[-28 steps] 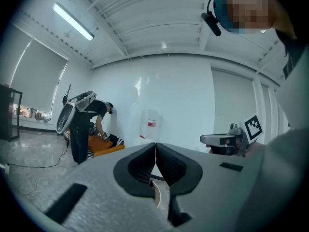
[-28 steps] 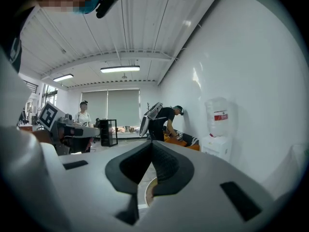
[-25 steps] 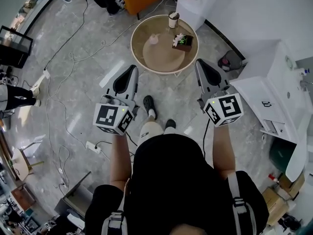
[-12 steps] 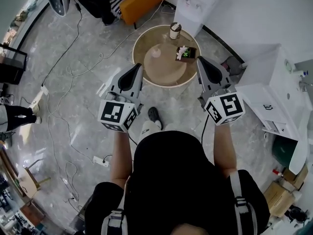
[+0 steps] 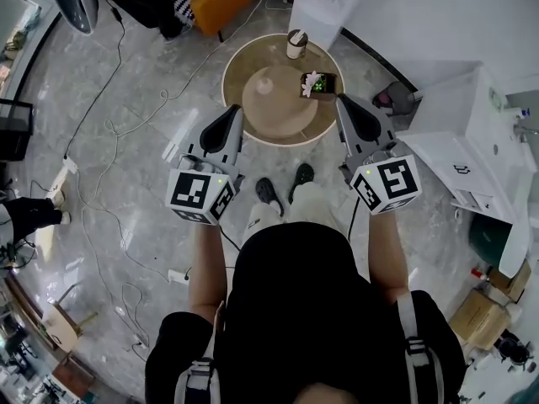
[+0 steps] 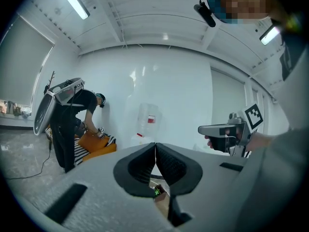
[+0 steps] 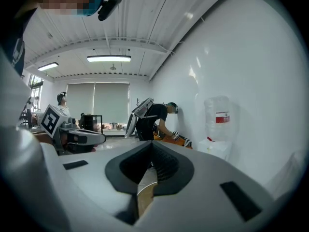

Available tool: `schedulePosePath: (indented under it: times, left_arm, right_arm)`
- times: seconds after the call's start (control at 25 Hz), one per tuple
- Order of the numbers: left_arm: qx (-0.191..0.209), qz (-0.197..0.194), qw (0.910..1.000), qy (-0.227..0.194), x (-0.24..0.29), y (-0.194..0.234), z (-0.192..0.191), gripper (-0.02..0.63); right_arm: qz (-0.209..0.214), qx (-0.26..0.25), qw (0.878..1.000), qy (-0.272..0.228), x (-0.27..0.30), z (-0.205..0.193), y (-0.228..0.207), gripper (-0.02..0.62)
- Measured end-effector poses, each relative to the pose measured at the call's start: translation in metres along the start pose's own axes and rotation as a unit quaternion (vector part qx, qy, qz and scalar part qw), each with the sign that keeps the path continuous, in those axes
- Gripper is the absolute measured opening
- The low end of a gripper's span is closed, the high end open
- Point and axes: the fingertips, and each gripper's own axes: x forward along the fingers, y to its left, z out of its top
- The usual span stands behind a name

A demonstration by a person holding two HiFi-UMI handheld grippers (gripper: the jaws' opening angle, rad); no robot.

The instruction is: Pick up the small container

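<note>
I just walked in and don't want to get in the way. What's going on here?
A person stands facing a round beige table, holding the left gripper and right gripper out toward it. Both sets of jaws are together with nothing in them. On the table sit a small pale pink container, a lidded cup and a dark box with flowers, none touched yet.

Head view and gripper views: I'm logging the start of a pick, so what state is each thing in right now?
left gripper: jaws shut, nothing between them.
right gripper: jaws shut, nothing between them.
small container: upright on the round table, not held.
cup: upright near the table's far edge.
box: on the table, green light lit.
</note>
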Motion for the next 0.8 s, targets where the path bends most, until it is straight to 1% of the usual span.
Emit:
schedulePosePath:
  times: [0.12,0.28,0.48,0.68,0.8]
  left_arm:
    - [-0.006,0.003,1.0000,0.003,0.010,0.006,-0.004,0.020]
    - [-0.004,0.013,0.9999,0.007,0.024,0.015,-0.006,0.020]
    - [0.000,0.030,0.9996,0.004,0.046,0.024,0.005,0.020]
    - [0.013,0.064,0.9978,-0.004,0.071,0.035,0.025,0.020]
    - [0.011,0.089,0.9959,-0.006,0.086,0.043,0.031,0.020]
  right_arm:
    - [0.003,0.001,1.000,0.003,0.010,-0.003,-0.006,0.003]
    - [0.014,0.004,1.000,0.003,0.028,-0.006,-0.017,0.003]
    - [0.040,0.003,0.999,-0.013,0.058,0.009,-0.037,0.003]
    - [0.075,0.008,0.997,-0.029,0.094,0.024,-0.062,0.003]
    - [0.097,0.008,0.995,-0.028,0.114,0.028,-0.077,0.003]
